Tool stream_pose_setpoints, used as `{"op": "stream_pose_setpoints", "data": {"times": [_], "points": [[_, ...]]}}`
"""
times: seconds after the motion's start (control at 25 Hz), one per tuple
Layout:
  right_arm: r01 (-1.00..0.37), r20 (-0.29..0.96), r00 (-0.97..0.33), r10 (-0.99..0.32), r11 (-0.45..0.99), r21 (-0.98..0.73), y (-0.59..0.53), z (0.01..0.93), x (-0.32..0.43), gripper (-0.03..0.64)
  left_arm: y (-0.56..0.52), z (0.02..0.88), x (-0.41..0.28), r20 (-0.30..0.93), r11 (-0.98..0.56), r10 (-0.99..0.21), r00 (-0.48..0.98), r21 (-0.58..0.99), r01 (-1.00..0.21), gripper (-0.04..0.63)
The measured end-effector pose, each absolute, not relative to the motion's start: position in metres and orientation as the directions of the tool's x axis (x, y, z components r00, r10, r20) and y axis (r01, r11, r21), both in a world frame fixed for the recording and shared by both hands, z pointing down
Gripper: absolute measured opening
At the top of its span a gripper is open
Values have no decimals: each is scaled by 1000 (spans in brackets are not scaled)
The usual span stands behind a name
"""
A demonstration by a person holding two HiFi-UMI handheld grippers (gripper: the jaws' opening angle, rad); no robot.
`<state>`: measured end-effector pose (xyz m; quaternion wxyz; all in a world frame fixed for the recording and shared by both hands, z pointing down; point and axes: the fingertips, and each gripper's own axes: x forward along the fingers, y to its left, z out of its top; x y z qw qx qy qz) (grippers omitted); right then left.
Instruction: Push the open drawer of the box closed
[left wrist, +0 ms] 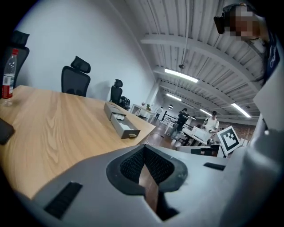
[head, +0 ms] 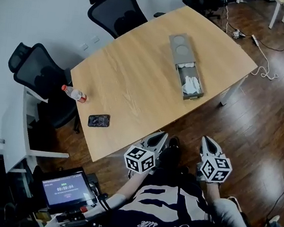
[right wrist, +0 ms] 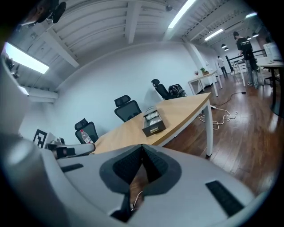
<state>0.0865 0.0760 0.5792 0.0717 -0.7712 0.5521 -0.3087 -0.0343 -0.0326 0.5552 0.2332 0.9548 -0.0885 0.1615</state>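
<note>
We see a long, narrow grey box (head: 181, 48) lying flat on the wooden table (head: 135, 84), near its right-hand edge. The lid shows two round recesses. The drawer (head: 189, 83) is pulled out well past the box end, and something white lies inside it. The drawer front faces the table edge on our side.

The left gripper (head: 160, 137) and right gripper (head: 206, 140) sit low by the torso, just off the near table edge. Both are well apart from the box and touch nothing.

In the left gripper view, the left gripper's (left wrist: 143, 153) jaws meet at the tips with nothing between them. The box (left wrist: 113, 110) and drawer (left wrist: 126, 129) lie far ahead on the tabletop.

In the right gripper view, the right gripper (right wrist: 142, 151) is likewise closed and empty. The drawer front (right wrist: 153, 127) faces it from across the table corner.

A bottle (head: 74, 93) and a phone (head: 99, 120) lie at the table's left end, far from the box.
</note>
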Motion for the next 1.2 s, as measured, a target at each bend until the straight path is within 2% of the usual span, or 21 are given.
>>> {"op": "stream_pose_setpoints", "data": {"times": [0.28, 0.76, 1.2], "points": [[-870, 457, 113, -882, -310, -384, 12, 605, 109, -2, -94, 563, -17, 334, -843, -173, 927, 436, -314, 3], [-953, 605, 75, -792, -237, -191, -96, 648, 174, -2, -196, 540, 48, 249, -851, -141, 958, 464, -246, 3], [-925, 617, 79, -783, -288, -248, -109, 663, 177, -2, -228, 561, 69, 277, -839, -92, 957, 495, -224, 3]]}}
